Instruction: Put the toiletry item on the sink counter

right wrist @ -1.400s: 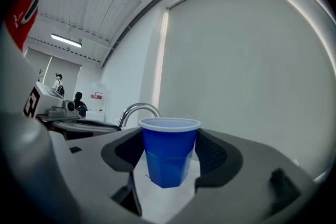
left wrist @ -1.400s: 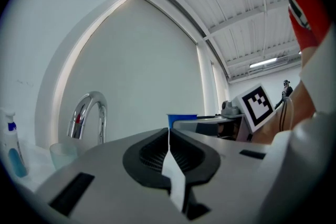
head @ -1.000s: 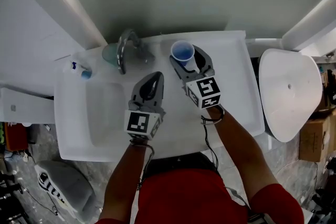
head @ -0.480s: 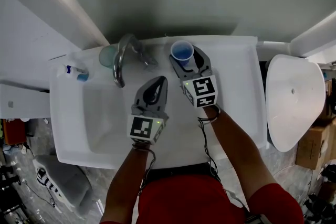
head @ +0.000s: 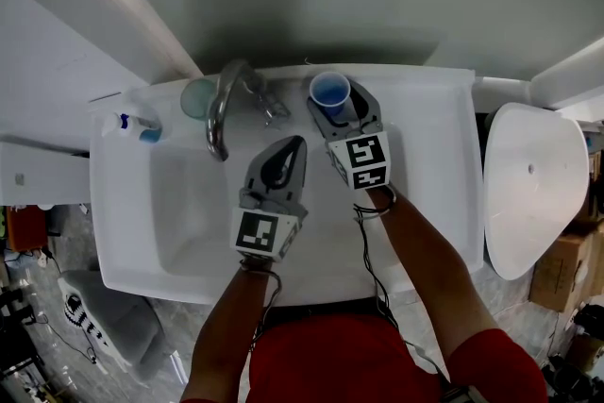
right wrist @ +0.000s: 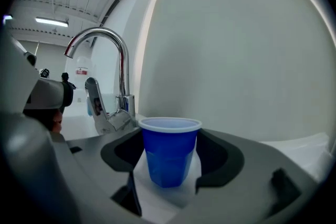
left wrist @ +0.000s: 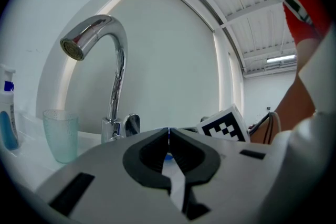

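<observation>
The person is leaning over the white bench (head: 429, 160), holding a gripper in each hand near the chrome faucet (head: 219, 107). The right gripper (head: 334, 107) is reaching in just to the right of the faucet, and its jaws are pinching a small blue cup (head: 329, 92) by the sides near the rim. The cup is standing upright with its mouth open upward, and its base is looking as if it is resting on the bench, close to the back wall and beside the faucet's lever.

The left gripper (head: 296, 144) is hovering in front of the faucet and a little to its right, over the near edge of the basin (head: 184, 203). Its jaws are pressed together at the tips and are gripping nothing.

On the other side of the faucet, just to its left, a pale green translucent tumbler (head: 195, 96) is standing upright on the bench. Further left of the faucet, a small white bottle with blue on it (head: 138, 126) is sitting near the bench's far left corner. Well to the right of the faucet, past the end of the bench, a white oval lid (head: 528, 189) is showing.
</observation>
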